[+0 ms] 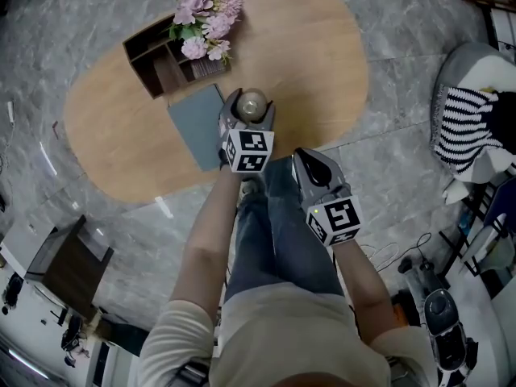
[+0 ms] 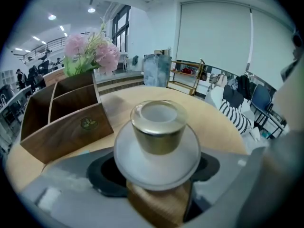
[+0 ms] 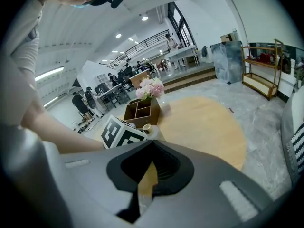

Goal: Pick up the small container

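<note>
Left gripper (image 1: 251, 110) is over the oval light-wood counter (image 1: 322, 63). Its jaws are spread wide, one on each side of the small frosted-white container with the gold band and clear top (image 1: 251, 101). The container stands upright between them, and I can't see the pads pressing on it.

It's close to the counter's near edge, just beside the right edge of the flat grey rectangular mat (image 1: 197, 123). To its right and beyond it there's bare wood all the way to the rim, so plenty of room on that side. On the far left it's tighter: the dark wooden compartment box (image 1: 157, 59) sits past the mat's far corner, well clear of the container, with the bunch of pink flowers (image 1: 205, 14) standing in it.

Right gripper (image 1: 308, 160) hangs off the counter's near edge, over the person's jeans and the grey marble floor (image 1: 403, 160). Its jaws are drawn almost together (only a thin slit shows in its own view), with nothing in them.

Count: two grippers, one container, one mat, one box, one bunch of flowers.
</note>
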